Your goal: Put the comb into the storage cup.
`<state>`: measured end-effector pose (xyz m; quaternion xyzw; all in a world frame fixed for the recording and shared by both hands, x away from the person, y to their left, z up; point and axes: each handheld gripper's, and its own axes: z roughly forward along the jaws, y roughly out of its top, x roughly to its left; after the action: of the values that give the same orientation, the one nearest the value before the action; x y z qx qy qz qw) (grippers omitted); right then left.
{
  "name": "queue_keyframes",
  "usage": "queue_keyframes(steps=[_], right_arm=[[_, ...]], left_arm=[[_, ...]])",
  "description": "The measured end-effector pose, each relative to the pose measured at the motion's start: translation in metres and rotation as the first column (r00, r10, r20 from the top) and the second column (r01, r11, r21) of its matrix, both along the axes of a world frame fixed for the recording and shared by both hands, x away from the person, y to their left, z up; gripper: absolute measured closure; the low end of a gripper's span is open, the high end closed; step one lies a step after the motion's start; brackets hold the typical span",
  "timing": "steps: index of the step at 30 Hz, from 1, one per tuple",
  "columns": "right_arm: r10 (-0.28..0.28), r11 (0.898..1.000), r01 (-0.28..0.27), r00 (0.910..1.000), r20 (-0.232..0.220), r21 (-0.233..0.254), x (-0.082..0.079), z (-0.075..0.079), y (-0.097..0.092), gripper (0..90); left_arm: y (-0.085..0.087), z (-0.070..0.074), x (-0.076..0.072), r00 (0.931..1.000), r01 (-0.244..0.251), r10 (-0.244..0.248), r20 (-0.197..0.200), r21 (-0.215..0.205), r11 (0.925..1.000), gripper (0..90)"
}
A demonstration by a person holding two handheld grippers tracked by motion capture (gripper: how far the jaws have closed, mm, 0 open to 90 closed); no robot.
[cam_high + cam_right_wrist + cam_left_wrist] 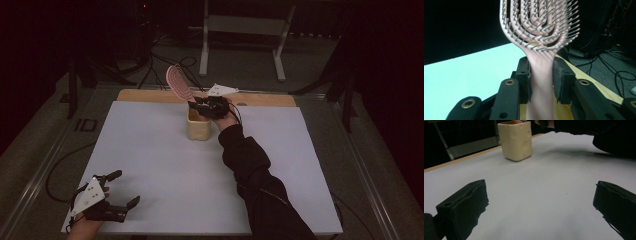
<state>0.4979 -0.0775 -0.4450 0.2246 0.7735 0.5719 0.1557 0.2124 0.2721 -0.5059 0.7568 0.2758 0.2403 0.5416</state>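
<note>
A pink hairbrush (178,83) with a vented, bristled head (541,22) is held by its handle in my right gripper (202,106), whose two black jaws press on the handle (541,85) from both sides. The brush slants up and to the left above a cream square cup (198,124) standing at the far middle of the white mat. That cup (516,140) also shows ahead in the left gripper view. My left gripper (120,192) rests open at the mat's near left corner, nothing between its jaws (541,207).
The white mat (165,170) covers a wooden table whose far edge (145,95) shows bare. Cables and a metal stand's legs (242,40) lie on the dark floor behind. A dark sleeve (260,185) crosses the mat's right half.
</note>
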Motion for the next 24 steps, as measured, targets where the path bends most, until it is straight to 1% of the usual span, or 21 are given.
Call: queue_keyframes(steps=[1,2,3,4,5,6,7,8,9,11,12,13,14,16,17,18,19,21,22,23,24], right_arm=[[0.002,1.000,-0.002,1.0000,-0.001,-0.005,0.000,0.000,0.000,69.5],[0.002,1.000,-0.002,1.0000,0.010,-0.011,-0.001,-0.001,0.000,69.6],[0.004,1.000,-0.004,0.9999,0.012,-0.007,-0.001,-0.001,0.000,67.3],[-0.001,1.000,0.001,1.0000,0.006,-0.014,-0.002,-0.001,0.000,61.6],[-0.007,0.999,0.008,1.0000,0.005,-0.040,-0.002,-0.002,0.000,54.8],[-0.016,0.999,0.017,0.9998,0.013,-0.048,-0.003,-0.003,0.000,49.4],[-0.023,0.999,0.024,0.9997,0.010,-0.042,-0.005,-0.003,-0.001,44.7],[-0.033,0.999,0.034,0.9993,0.016,-0.039,-0.006,-0.003,-0.002,37.8],[-0.029,0.999,0.029,0.9995,0.016,-0.028,-0.007,-0.002,-0.003,32.7],[-0.021,0.999,0.022,0.9996,0.018,-0.040,-0.009,-0.001,-0.003,20.8],[-0.001,0.999,0.002,0.9999,0.016,-0.045,-0.009,0.000,-0.004,18.6],[-0.013,0.999,0.014,0.9998,0.018,-0.047,-0.011,0.001,-0.004,18.0],[-0.004,0.999,0.005,0.9998,0.021,-0.035,-0.012,0.002,-0.006,17.1],[-0.007,1.000,0.007,0.9999,0.014,-0.028,-0.012,0.004,-0.007,13.7],[0.001,1.000,-0.001,1.0000,0.010,-0.026,-0.012,0.005,-0.008,13.6],[-0.013,1.000,0.013,0.9999,0.006,-0.029,-0.012,0.005,-0.009,13.2],[-0.009,1.000,0.008,1.0000,-0.003,-0.020,-0.013,0.005,-0.009,13.2],[-0.009,1.000,0.009,0.9999,-0.007,-0.018,-0.014,0.005,-0.010,12.3],[-0.011,1.000,0.011,0.9998,-0.015,-0.027,-0.016,0.005,-0.011,11.9],[-0.021,0.999,0.021,0.9997,-0.011,-0.031,-0.018,0.005,-0.011,12.3],[-0.020,0.999,0.019,0.9996,-0.018,-0.029,-0.019,0.005,-0.011,13.3]], left_arm=[[0.000,0.000,0.000,1.0000,0.000,0.000,-0.001,0.000,1.0000,0.0],[0.000,0.000,0.000,1.0000,0.000,0.000,-0.001,0.000,1.0000,0.0],[0.000,0.000,0.000,1.0000,0.000,0.000,-0.001,0.001,1.0000,0.0],[0.000,0.000,0.000,1.0000,0.001,-0.001,-0.001,0.001,1.0000,0.0],[0.000,0.000,0.000,1.0000,0.001,-0.001,-0.001,0.000,1.0000,0.0],[0.000,0.000,0.000,1.0000,0.001,-0.001,-0.002,0.001,1.0000,0.0],[0.000,0.000,0.000,1.0000,0.001,-0.001,-0.002,0.001,1.0000,0.0],[0.000,0.000,0.000,1.0000,0.001,-0.001,-0.002,0.000,1.0000,0.0],[0.000,0.000,0.000,1.0000,0.001,-0.001,-0.001,0.002,1.0000,0.0],[0.000,0.000,0.000,1.0000,0.002,-0.002,-0.002,0.005,1.0000,0.0],[-0.001,0.000,0.000,1.0000,0.002,-0.002,-0.003,0.005,1.0000,0.0],[-0.001,0.000,0.000,1.0000,0.002,-0.002,-0.002,0.005,1.0000,0.0],[-0.001,0.000,0.000,1.0000,0.001,-0.001,-0.001,0.004,1.0000,0.0],[-0.001,0.000,0.000,1.0000,0.001,-0.001,0.000,0.003,1.0000,0.0],[-0.001,0.000,0.000,1.0000,0.001,-0.001,-0.002,0.004,1.0000,0.0],[-0.001,0.000,0.000,1.0000,0.001,-0.001,-0.002,0.006,1.0000,0.0],[-0.001,0.000,0.000,1.0000,0.001,-0.001,-0.001,0.007,1.0000,0.0],[-0.001,0.000,0.000,1.0000,0.001,-0.001,-0.001,0.006,1.0000,0.0],[-0.001,0.000,0.000,1.0000,0.001,-0.001,-0.002,0.006,1.0000,0.0],[-0.001,0.000,0.000,1.0000,0.000,0.000,-0.002,0.006,1.0000,0.0],[-0.001,0.000,0.000,1.0000,0.000,0.000,-0.002,0.006,1.0000,0.0]])
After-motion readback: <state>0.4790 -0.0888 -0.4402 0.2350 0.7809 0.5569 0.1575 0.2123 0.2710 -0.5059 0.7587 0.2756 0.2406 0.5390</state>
